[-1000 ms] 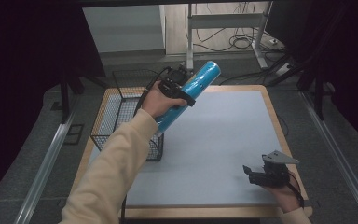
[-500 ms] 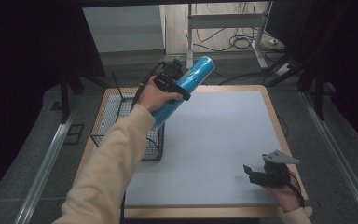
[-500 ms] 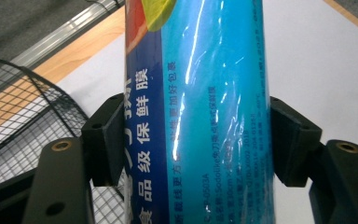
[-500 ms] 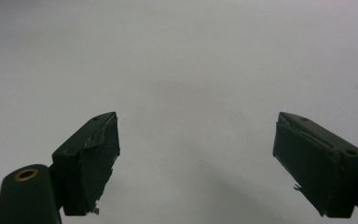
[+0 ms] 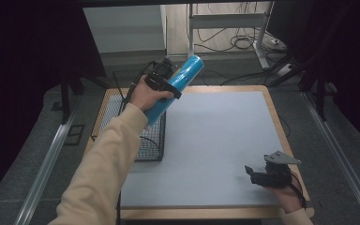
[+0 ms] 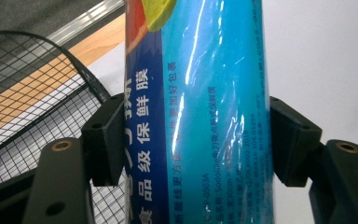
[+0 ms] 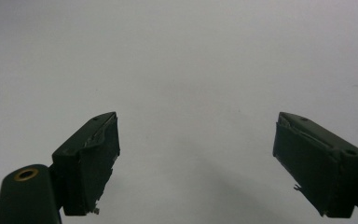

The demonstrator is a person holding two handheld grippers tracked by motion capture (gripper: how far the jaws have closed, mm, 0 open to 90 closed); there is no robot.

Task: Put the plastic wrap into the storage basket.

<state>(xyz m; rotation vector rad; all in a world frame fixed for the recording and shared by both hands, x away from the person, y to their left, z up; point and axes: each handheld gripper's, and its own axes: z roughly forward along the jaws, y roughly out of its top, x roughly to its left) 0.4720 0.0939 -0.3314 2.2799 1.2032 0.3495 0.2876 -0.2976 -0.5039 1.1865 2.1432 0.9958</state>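
Observation:
A blue cling-film roll with Chinese print is held up at a tilt above the table's far left, its lower end over the wire basket's right wall. My left gripper is shut across its middle. In the left gripper view both pads press the sides of the roll, with the left gripper clamped around it. My right gripper rests low over the grey mat near the front right. In the right gripper view the right gripper is open, with bare mat between its fingers.
A black wire basket stands at the table's left edge, also below the roll in the left gripper view. A grey mat covers most of the wooden table. Desk legs and cables lie beyond the far edge.
My left hand has carried the roll a little to the left and away, toward the basket. The right gripper has stayed where it was.

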